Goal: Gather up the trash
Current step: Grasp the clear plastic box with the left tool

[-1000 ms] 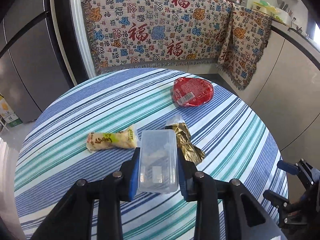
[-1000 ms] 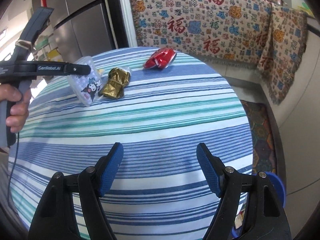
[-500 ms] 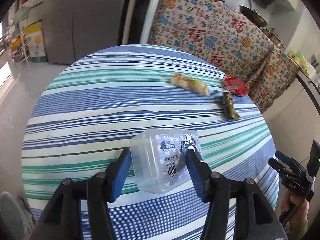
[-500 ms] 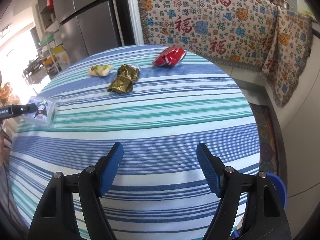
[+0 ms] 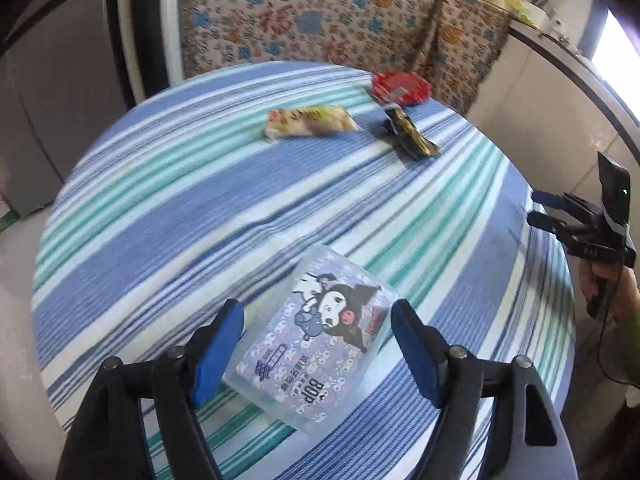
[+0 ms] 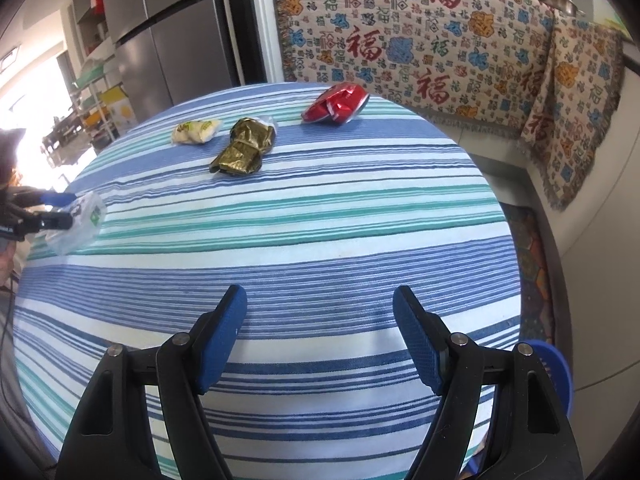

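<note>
Left hand-held gripper [image 5: 316, 340] opening, pads off clear box [image 5: 316, 344] labelled "BOP"; right hand-held gripper [image 6: 320, 328] spread, empty.

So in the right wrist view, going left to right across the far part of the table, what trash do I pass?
Clear plastic box between the left gripper pads, whose jaws are opening → pale snack packet → gold foil wrapper → red wrapper.

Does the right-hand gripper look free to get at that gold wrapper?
Probably yes: the right gripper is open and empty, and only bare striped tablecloth lies between it and the gold wrapper.
</note>
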Demonstrator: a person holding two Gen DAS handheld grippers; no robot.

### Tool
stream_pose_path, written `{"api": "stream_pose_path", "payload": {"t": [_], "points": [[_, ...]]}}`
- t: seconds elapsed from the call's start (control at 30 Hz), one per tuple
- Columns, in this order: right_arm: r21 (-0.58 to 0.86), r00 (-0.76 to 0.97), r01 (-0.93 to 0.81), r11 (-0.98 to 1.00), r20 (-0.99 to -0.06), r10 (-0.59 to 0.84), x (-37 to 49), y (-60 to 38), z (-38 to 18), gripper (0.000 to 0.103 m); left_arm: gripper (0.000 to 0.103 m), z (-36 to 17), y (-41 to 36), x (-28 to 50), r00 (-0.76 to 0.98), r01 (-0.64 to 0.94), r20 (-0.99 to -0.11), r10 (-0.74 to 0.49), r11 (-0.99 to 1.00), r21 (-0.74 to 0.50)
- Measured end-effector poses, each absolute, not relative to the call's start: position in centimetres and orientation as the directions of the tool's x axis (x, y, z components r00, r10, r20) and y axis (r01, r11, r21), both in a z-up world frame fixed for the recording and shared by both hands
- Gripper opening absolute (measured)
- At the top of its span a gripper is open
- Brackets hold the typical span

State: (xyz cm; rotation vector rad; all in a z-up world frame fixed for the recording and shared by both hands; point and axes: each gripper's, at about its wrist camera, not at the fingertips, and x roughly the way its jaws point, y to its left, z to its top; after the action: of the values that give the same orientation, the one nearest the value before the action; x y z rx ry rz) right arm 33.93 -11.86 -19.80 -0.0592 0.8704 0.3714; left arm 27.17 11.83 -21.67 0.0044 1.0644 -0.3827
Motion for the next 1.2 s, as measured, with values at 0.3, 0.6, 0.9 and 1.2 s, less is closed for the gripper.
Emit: {"api": "stream_pose_path", "payload": {"t": [0.3,0.6,0.9,1.2], "points": [[0.101,0.576,-0.338,0.936,-0.764,0.291,34.0,-12.6,-19.9,0.077,0.071,-23.2,5.7,24.0,0.421,0.372,-0.880,-0.220,0.927,-0.054],[0.123,0.511,-0.357,0.926,-0.804,0.304,35.0,-10.3,-21.5,0.088,0.062,-23.5,5.6,28.0,0.554,0.005,-0.833,-0.012,1.000,-0.011],[0.098,0.489,-0.406,0.909,-0.817,0.307,41.7,-5.1,-21.8,0.088,0.069,-23.7,6.9,29.1,0.584,-0.023,-0.811,0.025,1.000,0.014],[0.045,0.555,-0.366,0.930,-0.791,0.257,46.2,-1.9,-22.1,0.060,0.076,-24.0,7.4,27.9,0.596,-0.046,-0.802,0.036,0.999,0.011]]}}
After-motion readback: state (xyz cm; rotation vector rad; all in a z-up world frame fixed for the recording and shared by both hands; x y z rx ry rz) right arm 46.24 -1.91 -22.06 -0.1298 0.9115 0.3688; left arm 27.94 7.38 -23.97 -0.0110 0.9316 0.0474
